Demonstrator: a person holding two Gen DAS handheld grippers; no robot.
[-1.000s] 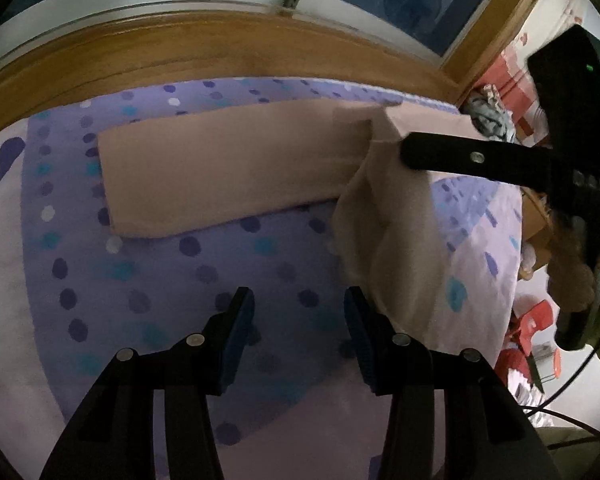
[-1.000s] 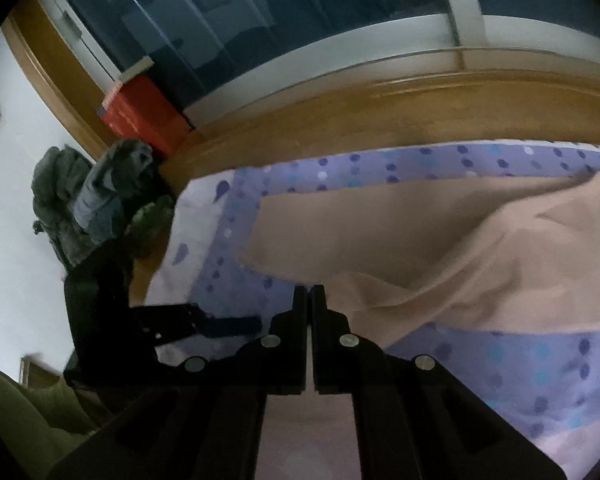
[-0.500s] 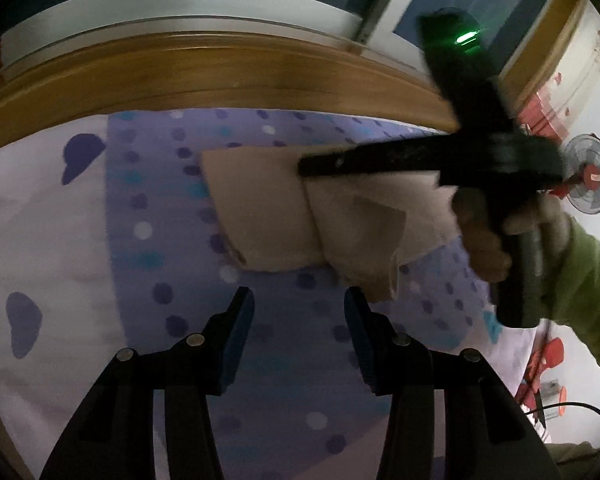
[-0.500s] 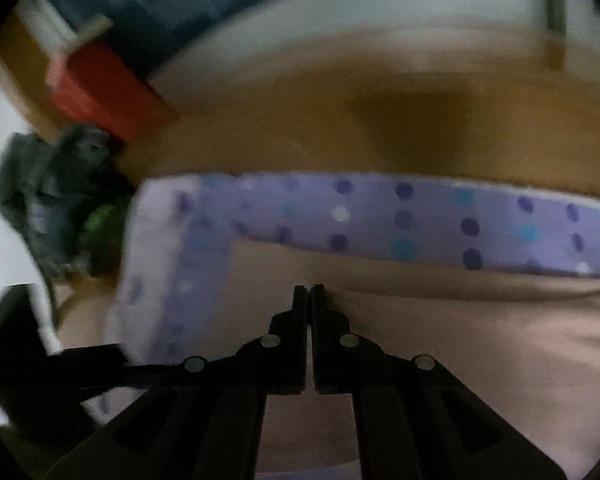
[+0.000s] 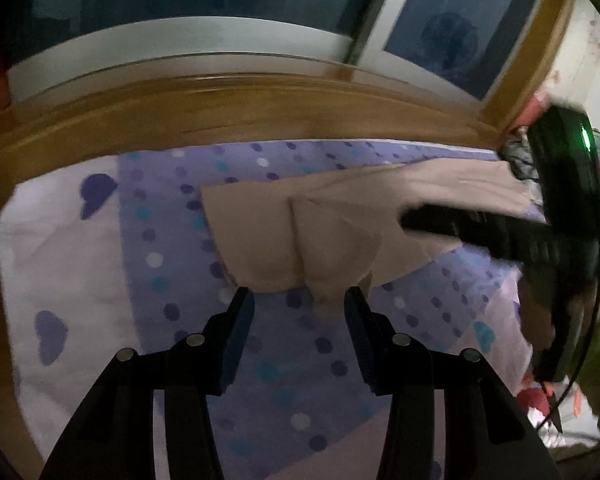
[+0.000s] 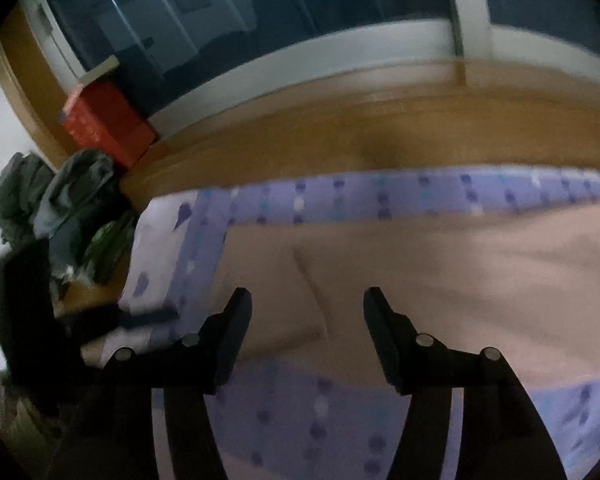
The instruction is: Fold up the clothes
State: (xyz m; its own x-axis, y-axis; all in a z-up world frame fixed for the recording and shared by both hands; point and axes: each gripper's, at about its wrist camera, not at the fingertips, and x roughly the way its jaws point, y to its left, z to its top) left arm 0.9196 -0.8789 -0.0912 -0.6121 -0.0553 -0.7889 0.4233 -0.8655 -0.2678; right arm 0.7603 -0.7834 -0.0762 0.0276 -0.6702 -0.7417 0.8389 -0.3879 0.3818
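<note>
Since the earlier frame the right gripper [image 6: 306,320] had let go of the beige garment [image 6: 400,272]: its jaws, clenched then, were opening, with nothing pinched between them, only cloth lying beneath. The folded-over flap had come down onto the rest of the garment. In the left wrist view the garment [image 5: 284,236] lay folded across the middle of the frame on the purple dotted bedsheet [image 5: 168,248], its near edge just above the left gripper [image 5: 298,312], whose jaws stood apart and empty, clear of the cloth. The right gripper [image 5: 420,220] reached in from the right edge over the garment. A wooden headboard [image 6: 340,140] ran behind the bed, with a red box [image 6: 104,120] and a heap of dark clothes [image 6: 60,200] at the left of the right wrist view.
</note>
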